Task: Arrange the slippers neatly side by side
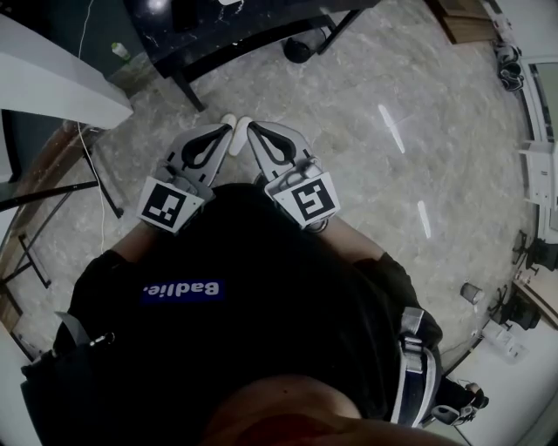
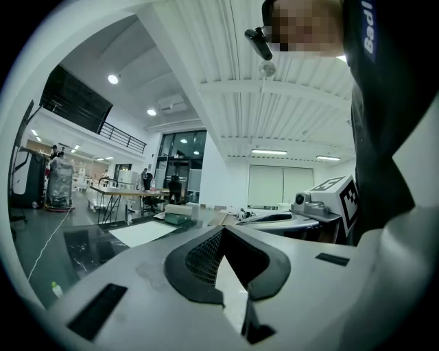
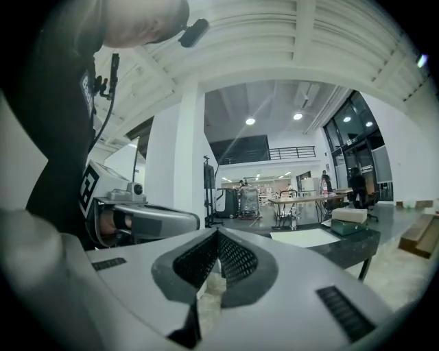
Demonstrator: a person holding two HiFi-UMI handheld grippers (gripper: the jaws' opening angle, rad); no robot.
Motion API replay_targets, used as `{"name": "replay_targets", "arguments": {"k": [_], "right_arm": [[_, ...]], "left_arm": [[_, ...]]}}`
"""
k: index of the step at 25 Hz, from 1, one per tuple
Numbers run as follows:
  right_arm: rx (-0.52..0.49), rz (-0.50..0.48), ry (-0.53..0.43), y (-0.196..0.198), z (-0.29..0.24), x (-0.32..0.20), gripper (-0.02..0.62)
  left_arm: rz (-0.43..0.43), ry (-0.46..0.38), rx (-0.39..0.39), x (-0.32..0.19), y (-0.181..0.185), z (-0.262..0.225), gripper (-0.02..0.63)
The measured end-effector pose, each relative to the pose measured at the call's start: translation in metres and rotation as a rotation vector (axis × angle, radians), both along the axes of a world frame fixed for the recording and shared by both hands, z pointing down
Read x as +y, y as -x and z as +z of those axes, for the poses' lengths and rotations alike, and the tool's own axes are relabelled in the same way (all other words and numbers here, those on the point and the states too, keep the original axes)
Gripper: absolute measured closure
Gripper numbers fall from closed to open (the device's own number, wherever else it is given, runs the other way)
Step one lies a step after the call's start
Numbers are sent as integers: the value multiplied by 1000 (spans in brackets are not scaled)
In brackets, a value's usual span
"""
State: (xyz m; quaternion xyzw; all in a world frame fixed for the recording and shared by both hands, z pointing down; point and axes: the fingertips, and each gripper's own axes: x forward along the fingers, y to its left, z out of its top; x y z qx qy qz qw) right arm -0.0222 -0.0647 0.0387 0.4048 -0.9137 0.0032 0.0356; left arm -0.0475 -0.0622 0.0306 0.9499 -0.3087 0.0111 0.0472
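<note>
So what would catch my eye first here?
The left claw and right claw, both shut and empty, point forward side by side from the chest of a person in a black shirt, tips almost touching. Below lies a pale marble floor, with a dark table ahead.

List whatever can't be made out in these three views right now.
Slippers: in no view; in the head view the black shirt covers the floor beneath the person.
Dark table: head view, cut off by the upper edge.
Boxes on it: right gripper view, too small to identify.
</note>
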Motion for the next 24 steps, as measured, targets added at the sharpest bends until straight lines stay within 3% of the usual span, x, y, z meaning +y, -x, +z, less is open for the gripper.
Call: {"name": "replay_targets", "arguments": {"k": [24], "right_arm": [[-6, -22, 22, -4, -10, -10, 595]], "left_arm": [[-16, 10, -1, -12, -5, -10, 604]]}}
